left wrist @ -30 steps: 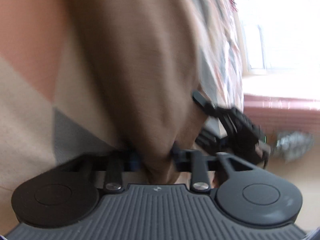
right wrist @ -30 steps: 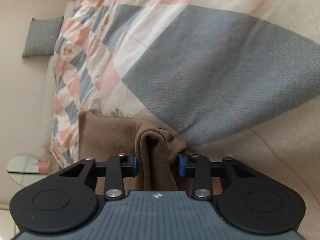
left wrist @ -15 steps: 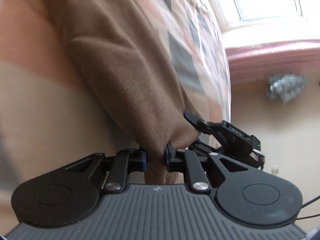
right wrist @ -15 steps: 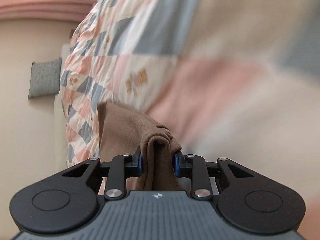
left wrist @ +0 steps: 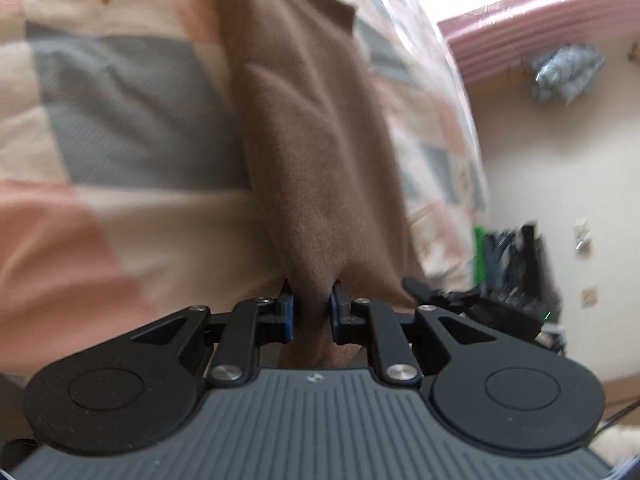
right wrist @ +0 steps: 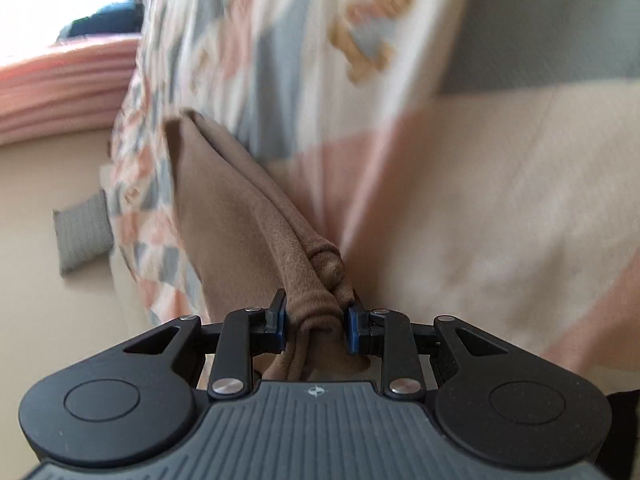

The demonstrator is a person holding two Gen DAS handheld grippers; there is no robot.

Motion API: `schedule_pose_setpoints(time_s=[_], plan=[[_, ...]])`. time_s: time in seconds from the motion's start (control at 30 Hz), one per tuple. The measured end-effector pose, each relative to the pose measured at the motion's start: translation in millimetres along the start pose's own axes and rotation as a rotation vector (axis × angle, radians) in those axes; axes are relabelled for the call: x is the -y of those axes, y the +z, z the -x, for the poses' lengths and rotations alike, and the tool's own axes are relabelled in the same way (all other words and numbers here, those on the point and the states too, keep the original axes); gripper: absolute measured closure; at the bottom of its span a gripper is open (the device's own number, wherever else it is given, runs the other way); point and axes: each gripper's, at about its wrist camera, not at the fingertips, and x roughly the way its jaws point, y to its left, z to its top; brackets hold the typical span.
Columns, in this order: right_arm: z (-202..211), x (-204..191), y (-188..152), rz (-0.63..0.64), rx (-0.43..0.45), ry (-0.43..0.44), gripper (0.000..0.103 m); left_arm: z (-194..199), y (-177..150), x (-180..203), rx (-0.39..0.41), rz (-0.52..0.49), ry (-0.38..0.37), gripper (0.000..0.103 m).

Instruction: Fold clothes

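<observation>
1. Clamped between the blue pads of the left gripper (left wrist: 311, 312): a bunched edge of the brown garment (left wrist: 316, 152), jaws drawn close together on the cloth.
2. Likewise pinched by the right gripper (right wrist: 315, 322): a thicker wad of the same brown garment (right wrist: 240, 216), jaws closed against the gathered folds.
3. Stretched away from both grippers over the patchwork quilt (left wrist: 120, 120); whether touching the quilt or held just above it could not be told.
4. Printed on the quilt beyond the garment: pink, grey and cream patches and small teddy bears (right wrist: 372, 28).
5. Seen past the quilt's edge in the left wrist view: a pink ribbed band (left wrist: 540, 28) under a bright window, a pale crumpled bundle (left wrist: 568, 74) near it, and dark cluttered gear (left wrist: 512, 256) by the wall. Showed just beside the garment, low: part of the other gripper (left wrist: 480, 308).
6. Lay beyond the quilt's edge in the right wrist view: a grey cushion (right wrist: 82, 236).
7. Nothing stood between either gripper and the garment.
8. Compared with half a second earlier: garment spread longer and flatter away from the left gripper, quilt pattern sharper there, and grips unchanged on both sides.
</observation>
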Motion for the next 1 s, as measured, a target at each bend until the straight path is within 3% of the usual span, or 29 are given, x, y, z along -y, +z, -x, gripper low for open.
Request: schedule_pose_setpoints(time_s=[0.03, 0.07, 0.17, 0.23, 0.37, 0.4, 0.43, 0.5, 0.57, 0.6, 0.73, 0.83, 1.0], plan=[[-1, -3, 8, 0.054, -0.028, -0.031, 0.058, 2, -4, -2, -0.010, -0.022, 0.020, 0.090], [-1, -8, 16, 0.127, -0.065, -0.069, 0.055, 3, -6, -1, -0.016, -0.046, 0.036, 0.090], [13, -39, 43, 0.412, -0.183, -0.156, 0.055, 7, -13, 19, -0.029, -0.194, 0.115, 0.089], [27, -66, 57, 0.673, -0.218, -0.224, 0.054, 14, -28, 35, -0.026, -0.383, 0.250, 0.087], [30, -109, 47, 1.463, -0.111, -0.400, 0.048, 10, -66, 64, 0.062, -0.921, 0.610, 0.079], [27, -104, 36, 1.706, -0.069, -0.408, 0.045, 5, -77, 68, 0.099, -1.087, 0.673, 0.068], [22, -94, 24, 1.952, -0.032, -0.389, 0.038, -2, -89, 66, 0.136, -1.257, 0.733, 0.058], [8, -67, 6, 2.366, -0.004, -0.301, 0.031, -21, -109, 51, 0.180, -1.553, 0.834, 0.056], [-5, -42, -3, 2.643, 0.014, -0.225, 0.029, -37, -125, 34, 0.217, -1.799, 0.908, 0.056], [-11, -30, -7, 2.767, 0.023, -0.186, 0.027, -40, -128, 26, 0.235, -1.870, 0.919, 0.055], [-28, -13, -3, 3.002, 0.134, -0.081, 0.025, -47, -137, -2, 0.324, -2.108, 0.947, 0.053], [-41, -9, 1, 3.136, 0.228, -0.001, 0.020, -49, -135, -12, 0.388, -2.178, 0.948, 0.049], [-59, -7, 11, 3.265, 0.239, 0.181, 0.020, -57, -133, -27, 0.496, -2.305, 0.933, 0.049]])
